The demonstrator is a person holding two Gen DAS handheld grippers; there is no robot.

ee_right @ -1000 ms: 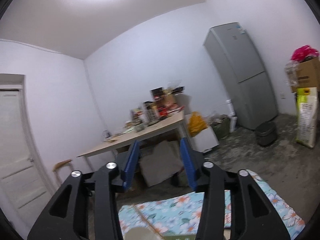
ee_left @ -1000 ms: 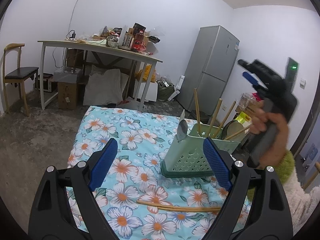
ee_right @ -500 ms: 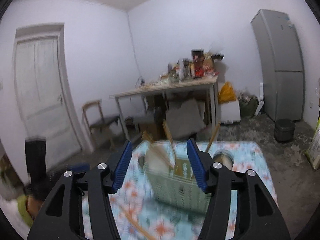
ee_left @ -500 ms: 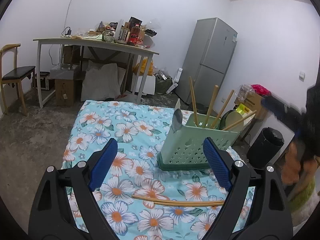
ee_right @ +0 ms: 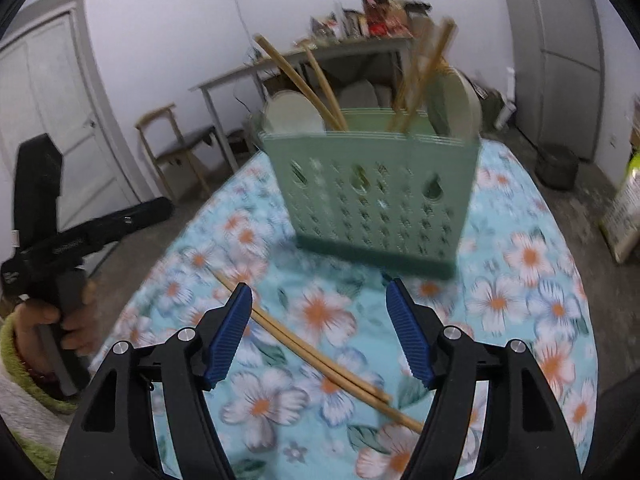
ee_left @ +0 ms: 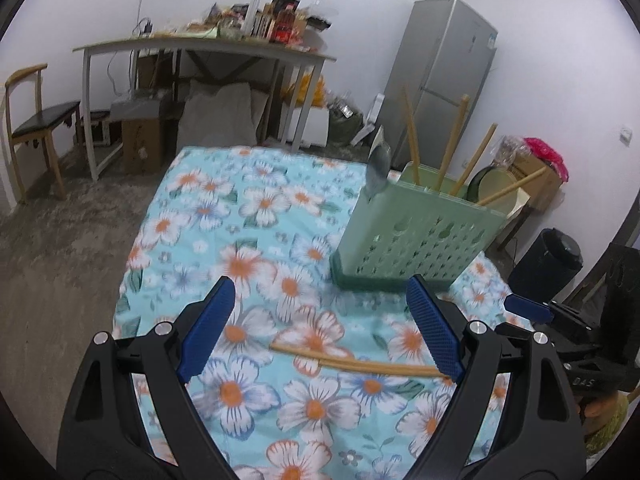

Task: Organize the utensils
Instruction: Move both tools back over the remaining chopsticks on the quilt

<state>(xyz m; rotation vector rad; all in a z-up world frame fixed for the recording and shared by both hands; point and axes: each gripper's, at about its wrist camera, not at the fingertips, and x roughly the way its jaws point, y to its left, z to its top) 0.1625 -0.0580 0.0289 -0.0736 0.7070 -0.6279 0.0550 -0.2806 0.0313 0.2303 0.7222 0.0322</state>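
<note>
I'm looking down on a table under a turquoise floral cloth (ee_left: pixel 256 216). A pale green perforated utensil caddy (ee_left: pixel 412 240) stands right of centre in the left wrist view, with chopsticks and a spoon (ee_left: pixel 378 168) sticking out of it. A loose pair of chopsticks (ee_left: pixel 356 364) lies flat on the cloth, low in the frame.

My left gripper (ee_left: pixel 320 330) is spread wide with nothing in it. My right gripper (ee_right: pixel 320 334) is opening, nothing pressed between its pads, and the loose chopsticks cross the cloth beneath it.

Around the table: bare grey concrete floor, white walls, a cluttered side table (ee_left: pixel 208 46) upper centre, a wooden chair (ee_left: pixel 36 120) far left, a grey fridge (ee_left: pixel 440 76) upper right. A white door (ee_right: pixel 52 108) fills the upper left of the right wrist view.
</note>
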